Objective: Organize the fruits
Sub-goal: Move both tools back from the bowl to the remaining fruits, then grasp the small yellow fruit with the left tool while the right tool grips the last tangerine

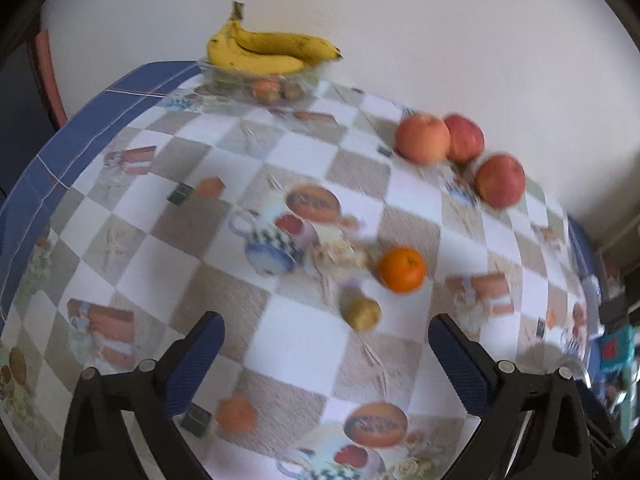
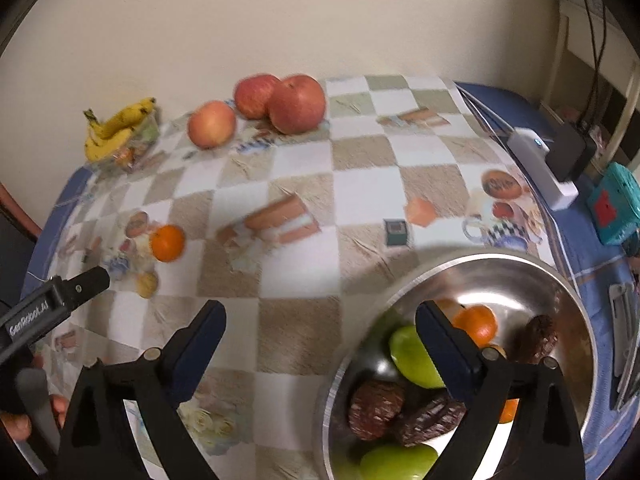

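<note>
step: next fruit to be fetched | left gripper point(image 1: 326, 344): jaws apart, nothing held | right gripper point(image 2: 320, 332): jaws apart, empty, over steel bowl point(image 2: 404, 292) rim | orange point(image 1: 401, 269), small yellow fruit point(image 1: 362, 313): well left of bowl | advice: orange to be straddled squarely before closing

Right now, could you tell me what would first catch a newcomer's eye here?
Three red apples cluster at the table's far edge by the wall. A steel bowl at near right holds green apples, an orange and brown fruits. A lone orange lies mid-table on the checkered cloth.
</note>
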Demonstrator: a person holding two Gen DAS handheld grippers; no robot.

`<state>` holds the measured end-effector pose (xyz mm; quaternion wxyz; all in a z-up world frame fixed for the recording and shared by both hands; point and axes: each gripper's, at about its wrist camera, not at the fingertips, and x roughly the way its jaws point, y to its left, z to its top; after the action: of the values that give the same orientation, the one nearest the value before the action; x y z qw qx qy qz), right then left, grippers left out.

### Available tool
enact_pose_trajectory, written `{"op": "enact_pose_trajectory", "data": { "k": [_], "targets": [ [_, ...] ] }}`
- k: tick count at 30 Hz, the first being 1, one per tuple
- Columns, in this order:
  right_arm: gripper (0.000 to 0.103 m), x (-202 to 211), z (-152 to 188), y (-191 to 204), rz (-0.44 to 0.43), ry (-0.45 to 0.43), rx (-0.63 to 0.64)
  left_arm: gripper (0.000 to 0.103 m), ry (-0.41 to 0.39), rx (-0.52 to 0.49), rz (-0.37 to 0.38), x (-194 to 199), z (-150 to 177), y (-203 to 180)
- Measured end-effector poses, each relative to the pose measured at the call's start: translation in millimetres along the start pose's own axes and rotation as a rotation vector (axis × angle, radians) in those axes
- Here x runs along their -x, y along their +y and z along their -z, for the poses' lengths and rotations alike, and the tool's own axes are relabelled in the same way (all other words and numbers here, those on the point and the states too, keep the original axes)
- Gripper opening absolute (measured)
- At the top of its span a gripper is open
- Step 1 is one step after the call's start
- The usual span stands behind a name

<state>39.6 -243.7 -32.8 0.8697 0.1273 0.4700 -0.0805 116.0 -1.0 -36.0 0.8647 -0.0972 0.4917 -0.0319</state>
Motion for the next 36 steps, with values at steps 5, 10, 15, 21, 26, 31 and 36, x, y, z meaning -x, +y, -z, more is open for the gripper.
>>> {"op": "enact_pose_trajectory", "data": {
  "k": [5,10,15,21,26,31,36],
  "targets": [
    [0.096,-1.7,-11.9,17.2,-0.06,-0.017,-0.016,0.103,0.019,0.009,0.013,-6.0,-11.3,23.5],
    [0.096,-13.2,-28.0,38.4,-0.201,0.007,-0.067,0.102,0.067,0.093,0.022,-20.9,-12.0,44.5],
    [0.095,-40.8,-40.3,66.9,-0.285,0.044,-0.069,0.095,0.144,0.111,0.14,-39.1,-8.6,35.8],
    [0.083,-71.4,-46.6,89.5,-0.328,0.091,-0.045,0.086,0.19,0.051,0.212,-52.3,-3.5,12.6],
    [0.072,-85.8,-46.4,99.8,-0.351,0.113,-0.019,0.071,0.185,0.015,0.218,-62.2,-3.7,-0.2],
    [0.07,-98.5,-43.4,107.3,-0.351,0.133,0.0,0.044,0.187,-0.029,0.215,-69.4,-3.7,-9.5],
    [0.066,-107.5,-39.9,113.3,-0.344,0.147,0.02,0.027,0.195,-0.03,0.21,-71.8,-4.0,-9.4]
  ]
}}
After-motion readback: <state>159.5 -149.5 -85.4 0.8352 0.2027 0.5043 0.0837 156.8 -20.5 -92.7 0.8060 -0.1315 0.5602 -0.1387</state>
